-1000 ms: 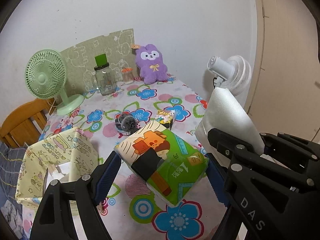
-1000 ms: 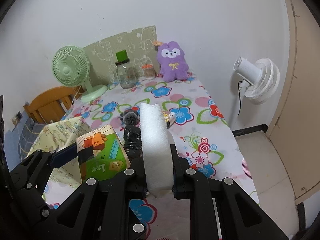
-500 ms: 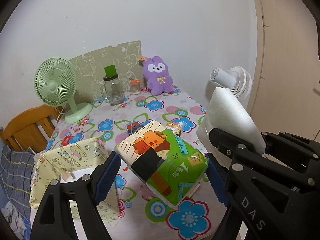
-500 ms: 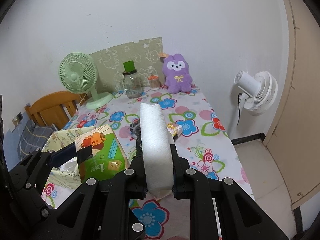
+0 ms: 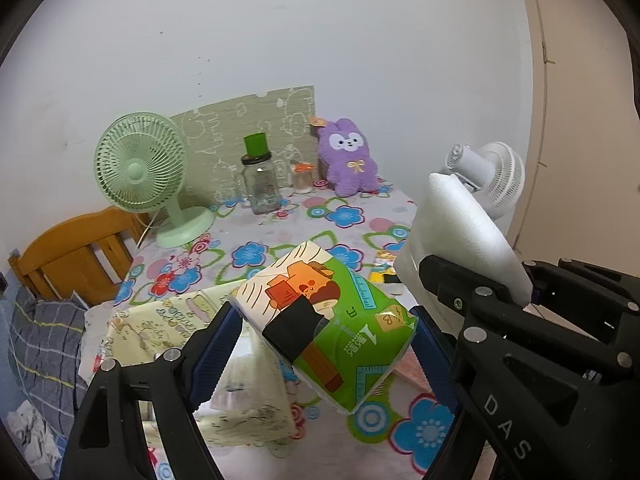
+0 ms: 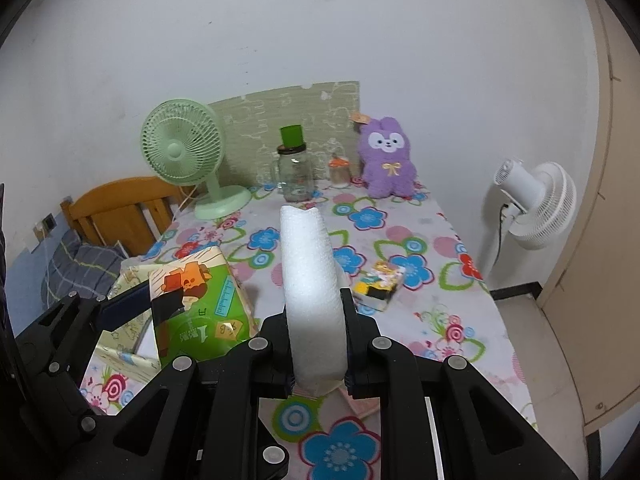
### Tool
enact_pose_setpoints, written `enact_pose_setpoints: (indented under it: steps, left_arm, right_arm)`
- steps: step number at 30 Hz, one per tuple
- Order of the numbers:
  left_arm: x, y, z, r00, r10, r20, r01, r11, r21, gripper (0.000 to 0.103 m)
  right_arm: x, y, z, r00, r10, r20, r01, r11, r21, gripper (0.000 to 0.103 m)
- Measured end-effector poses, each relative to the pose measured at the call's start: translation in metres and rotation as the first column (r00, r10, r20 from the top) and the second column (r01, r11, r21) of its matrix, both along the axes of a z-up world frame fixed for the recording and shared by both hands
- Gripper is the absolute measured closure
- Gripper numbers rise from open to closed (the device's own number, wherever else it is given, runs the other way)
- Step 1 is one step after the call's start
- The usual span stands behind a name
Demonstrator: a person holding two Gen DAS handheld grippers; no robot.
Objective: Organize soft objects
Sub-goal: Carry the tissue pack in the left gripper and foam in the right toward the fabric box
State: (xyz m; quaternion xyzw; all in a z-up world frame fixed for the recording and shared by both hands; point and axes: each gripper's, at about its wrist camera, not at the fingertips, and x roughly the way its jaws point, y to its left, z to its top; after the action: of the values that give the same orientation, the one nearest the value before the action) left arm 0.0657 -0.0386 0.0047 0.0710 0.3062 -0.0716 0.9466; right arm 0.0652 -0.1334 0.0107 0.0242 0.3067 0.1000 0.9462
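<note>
We see two black tongs held above a bench (image 6: 440, 248) covered in a bright flowered cloth. The left tongs (image 5: 324, 332) are clamped on a green tissue pack (image 5: 332, 328) with a cartoon print, tilted and raised off the bench, with a pale yellow printed fabric box (image 5: 168, 320) just below and to their left. The right tongs (image 6: 316, 320) grip a white foam pad (image 6: 310, 280) that stands upright between their jaws. Ahead of the right tongs, a small yellow packet (image 6: 380, 282) lies on the bench. Far beyond both tongs, by the wall, sit a purple plush bunny (image 6: 386, 164), a glass jar (image 6: 294, 178) with a green lid, and a green desk fan (image 6: 182, 150).
</note>
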Motion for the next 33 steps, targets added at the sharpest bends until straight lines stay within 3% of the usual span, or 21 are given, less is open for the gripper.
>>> enact_pose_setpoints:
  steps: [17,33]
  left_arm:
    - [0.013,0.051,-0.005,0.997,0.071,0.002,-0.071,0.997,-0.004,0.018]
    - [0.04,0.101,-0.027,0.986,0.159,-0.05,-0.158,0.987,0.022,0.018]
  right_arm:
    - [0.023,0.058,-0.004,0.996,0.087,-0.012,-0.087,0.996,-0.015,0.083]
    - [0.057,0.113,-0.022,0.979,0.192,-0.071,-0.192,0.981,0.003,0.083]
